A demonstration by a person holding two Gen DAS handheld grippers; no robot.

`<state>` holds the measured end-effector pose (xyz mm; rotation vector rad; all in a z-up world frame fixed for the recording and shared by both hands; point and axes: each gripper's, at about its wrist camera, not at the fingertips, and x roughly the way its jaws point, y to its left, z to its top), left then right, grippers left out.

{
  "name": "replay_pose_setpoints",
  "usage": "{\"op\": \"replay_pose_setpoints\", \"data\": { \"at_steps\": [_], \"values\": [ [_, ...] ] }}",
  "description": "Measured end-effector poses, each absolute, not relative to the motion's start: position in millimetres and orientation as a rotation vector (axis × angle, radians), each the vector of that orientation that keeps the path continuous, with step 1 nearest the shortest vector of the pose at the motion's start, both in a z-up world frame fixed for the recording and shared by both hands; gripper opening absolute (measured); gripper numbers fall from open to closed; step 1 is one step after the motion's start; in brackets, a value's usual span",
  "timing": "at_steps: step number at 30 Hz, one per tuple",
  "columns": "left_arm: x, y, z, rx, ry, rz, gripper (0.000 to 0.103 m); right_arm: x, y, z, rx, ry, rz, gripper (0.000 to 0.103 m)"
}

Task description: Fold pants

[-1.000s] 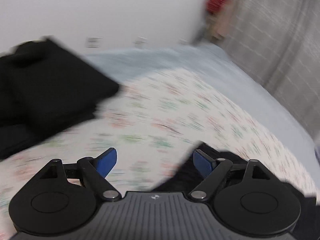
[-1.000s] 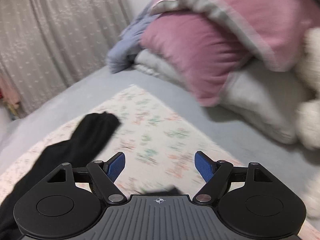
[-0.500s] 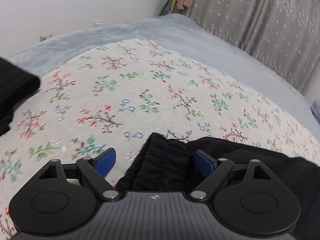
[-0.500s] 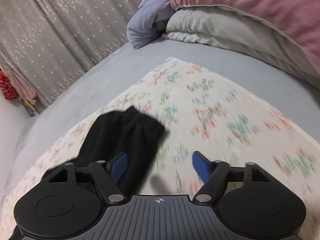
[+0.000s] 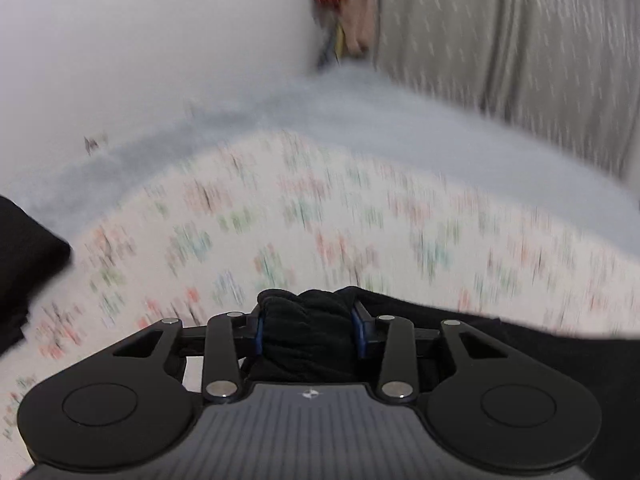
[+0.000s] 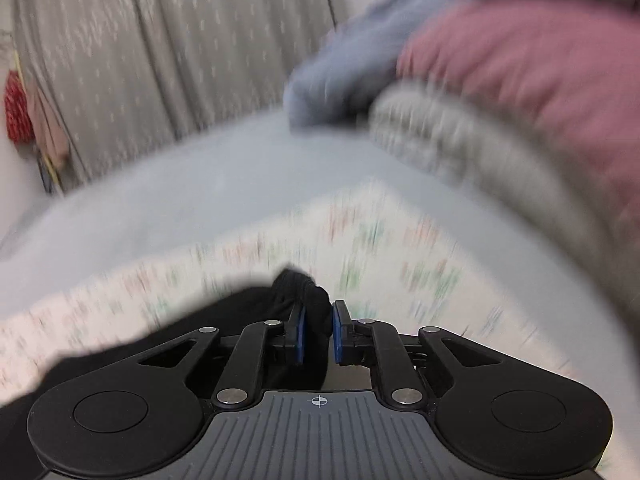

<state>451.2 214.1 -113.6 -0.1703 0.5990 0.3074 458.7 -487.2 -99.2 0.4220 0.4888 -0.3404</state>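
Observation:
The black pants (image 5: 308, 332) lie on a floral cloth (image 5: 320, 220) spread over the bed. In the left wrist view a thick bunched end of them fills the gap of my left gripper (image 5: 310, 334), whose jaws are closing with the blue pads against the fabric on both sides. In the right wrist view my right gripper (image 6: 318, 334) has its jaws closing on a thinner bunched end of the black pants (image 6: 304, 292), pinched between the blue pads. The rest of the pants trails off to the left and under the gripper body. Both views are blurred.
A stack of dark folded clothes (image 5: 24, 264) sits at the left on the floral cloth. Pink and grey pillows (image 6: 520, 80) and a blue bundle (image 6: 340, 80) are piled at the bed's right end. A grey curtain (image 5: 500, 32) hangs behind the pale blue sheet (image 5: 400, 128).
Both grippers went from wide open above the cloth to closed on bunched ends of the pants. The left view swung right, away from the dark stack. The right view shifted towards the pant end.

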Motion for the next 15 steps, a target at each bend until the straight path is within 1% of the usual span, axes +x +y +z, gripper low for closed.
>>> {"op": "replay_pose_setpoints", "data": {
  "at_steps": [2, 4, 7, 9, 11, 13, 15],
  "values": [
    [444.6, 215.7, -98.6, -0.2, 0.524, 0.308, 0.037, 435.4, -482.0, -66.1, 0.34, 0.426, -0.361, 0.012],
    [442.5, 212.8, -91.5, -0.206, 0.465, 0.301, 0.037, 411.2, -468.5, -39.3, 0.191, 0.37, -0.392, 0.012],
    [451.2, 202.3, -98.0, -0.188, 0.434, 0.305, 0.037, 381.5, -448.6, -29.1, 0.018, 0.303, -0.491, 0.012],
    [459.5, 196.5, -112.3, -0.176, 0.443, 0.318, 0.037, 379.7, -454.3, -49.5, 0.027, 0.355, -0.528, 0.012],
    [465.2, 191.0, -123.5, -0.149, 0.444, 0.328, 0.037, 389.5, -470.8, -87.7, 0.126, 0.478, -0.529, 0.012],
    [469.1, 186.8, -126.4, -0.108, 0.448, 0.333, 0.037, 402.2, -481.9, -126.1, 0.216, 0.597, -0.515, 0.012],
    [471.2, 187.2, -123.4, -0.084, 0.45, 0.339, 0.037, 413.2, -481.7, -159.7, 0.235, 0.668, -0.518, 0.013]
  ]
}}
